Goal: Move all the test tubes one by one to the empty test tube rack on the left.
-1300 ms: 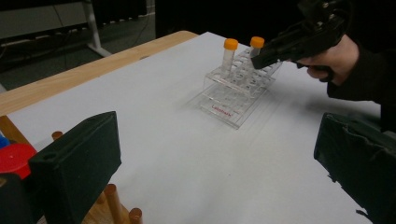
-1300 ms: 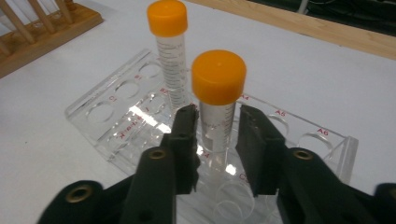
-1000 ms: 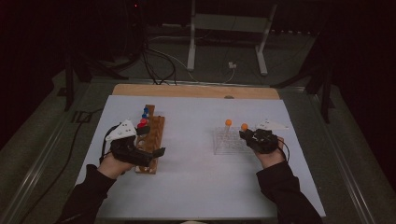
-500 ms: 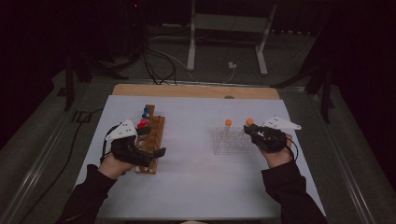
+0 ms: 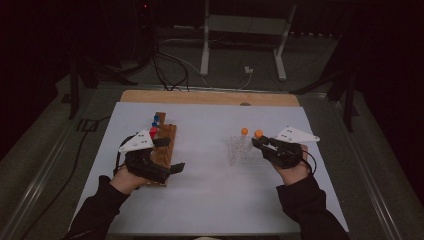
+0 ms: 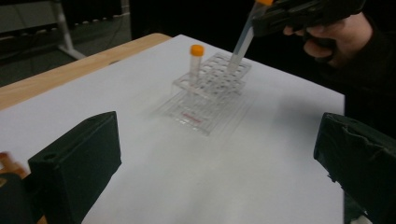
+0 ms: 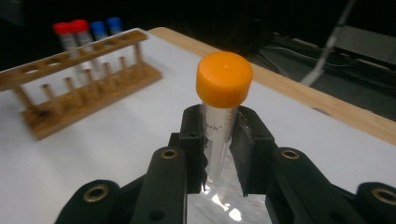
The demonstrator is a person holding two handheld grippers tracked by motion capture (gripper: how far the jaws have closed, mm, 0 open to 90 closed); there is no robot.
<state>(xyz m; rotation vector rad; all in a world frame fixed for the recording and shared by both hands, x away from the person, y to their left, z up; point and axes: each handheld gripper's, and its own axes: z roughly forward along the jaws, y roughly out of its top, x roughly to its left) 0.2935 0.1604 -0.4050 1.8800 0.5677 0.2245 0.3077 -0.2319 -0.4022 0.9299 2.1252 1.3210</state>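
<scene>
**A:** What is on the table?

**B:** A white table (image 5: 210, 200) seen from above, in a dark room. Left of the middle stands a wooden tube rack (image 5: 162, 145) with red-capped and blue-capped tubes (image 5: 155, 125) at its far end. Right of the middle stands a clear plastic rack (image 5: 242, 155) with one orange-capped tube (image 5: 244, 132) upright in it.

**A:** And the person's hands?

**B:** Both forearms in dark sleeves come in from the bottom edge. The right gripper (image 5: 260, 142) is at the right side of the clear rack. Its two black jaws are clamped on a second tube with an orange cap (image 7: 224, 79), gripping the clear body just under the cap. In the left gripper view that held tube (image 6: 240, 44) hangs tilted, its lower tip right at the top of the clear rack (image 6: 210, 88); I cannot tell whether the tip is inside a hole or just above it.

**A:** The other gripper?

**B:** The left gripper (image 5: 172, 155) lies over the near end of the wooden rack. In its own view its jaws stand wide apart with bare white table between them; one jaw is close to the wooden rack at the left edge. I cannot tell whether it touches the wood
</scene>
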